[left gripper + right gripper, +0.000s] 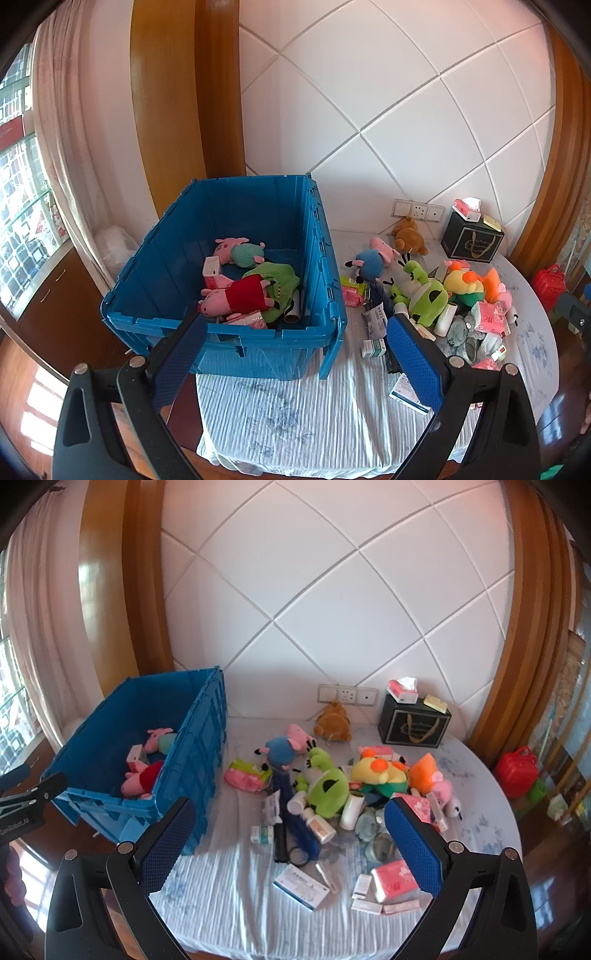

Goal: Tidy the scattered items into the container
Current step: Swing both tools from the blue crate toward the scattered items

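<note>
The round table (229,893), covered in a ribbed white cloth with a faint blue print, carries everything, and it stands against a white wall panelled in diamond shapes (332,590).

On its left side sits the deep blue plastic crate (236,339), its hinged lid flaps hanging open down the sides, probably so the mouth stays free for dropping things in. It is only partly filled: a pink pig plush in a red dress (236,297) lies on a green plush (277,284), with a second pink pig plush in a teal top (240,251) behind, a small pink-and-white carton (212,271) upright beside it, and a white tube (293,314) near the front wall.

Right of the crate, well clear of it, the unsorted heap is spread out. The bright green frog plush (327,786) is the biggest piece, then the yellow-and-orange plush (378,771), the round blue plush (279,751) and the brown bear plush (332,723) at the back. A black gift box with gold handles (413,725) stands by the wall and looks like part of the room.

Nearer lie a pink tissue pack (393,880), a white-and-blue medicine box (301,884) and white pill bottles (351,808).

The left tool (295,363) hangs over the crate's near corner and the right tool (291,843) above the heap; both are spread wide and hold nothing, so the sorting seems far from done.
</note>
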Tool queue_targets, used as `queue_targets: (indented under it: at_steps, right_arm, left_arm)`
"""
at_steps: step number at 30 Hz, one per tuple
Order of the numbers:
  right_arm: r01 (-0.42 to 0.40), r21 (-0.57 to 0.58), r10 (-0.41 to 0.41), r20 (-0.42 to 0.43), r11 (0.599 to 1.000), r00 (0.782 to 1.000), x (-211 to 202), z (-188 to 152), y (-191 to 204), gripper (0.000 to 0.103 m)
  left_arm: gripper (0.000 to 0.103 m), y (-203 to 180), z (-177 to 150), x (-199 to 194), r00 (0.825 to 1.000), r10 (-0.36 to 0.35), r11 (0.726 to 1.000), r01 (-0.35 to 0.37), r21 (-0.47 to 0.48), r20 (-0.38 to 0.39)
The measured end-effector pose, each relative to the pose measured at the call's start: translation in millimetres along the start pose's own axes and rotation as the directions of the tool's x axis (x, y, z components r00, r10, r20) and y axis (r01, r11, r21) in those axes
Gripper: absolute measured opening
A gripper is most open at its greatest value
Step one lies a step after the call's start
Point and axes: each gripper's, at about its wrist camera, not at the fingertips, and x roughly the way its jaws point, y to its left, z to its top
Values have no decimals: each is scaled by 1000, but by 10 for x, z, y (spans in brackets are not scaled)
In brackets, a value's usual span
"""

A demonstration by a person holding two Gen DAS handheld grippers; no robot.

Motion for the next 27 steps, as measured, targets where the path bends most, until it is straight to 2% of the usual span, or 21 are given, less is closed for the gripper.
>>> queue_targets:
  at_steps: [11, 17, 22, 25, 26, 27]
  right_arm:
    - [20, 22, -20, -15, 1000, 1000, 25, -106, 4, 103]
    - [47, 64, -47, 2, 997, 999, 16, -266, -61, 103]
    - [89, 113, -99, 82, 990, 992, 10, -583, -278, 103]
    - [154, 135, -177, 182, 979, 967, 33, -819, -473, 103]
    - [169, 148, -195, 184, 974, 963, 113, -901, -569, 103]
    - [163, 159, -186, 142, 974, 972, 291, -999, -696, 103]
  left_arm:
    - [99, -18, -61, 59, 1000, -29, 999, 29, 27, 9]
    - [99, -122, -193, 144, 995, -98, 993, 97, 69, 20]
    - [99, -530, -444, 413, 988, -153, 977, 151, 151, -4]
    - [99, -836, -630, 679, 984, -178, 973, 179, 148, -18]
    - [99, -956, -721, 825, 980, -195, 969, 199, 144, -37]
    - [99, -1074, -811, 969, 975, -215, 965, 221, 140, -61]
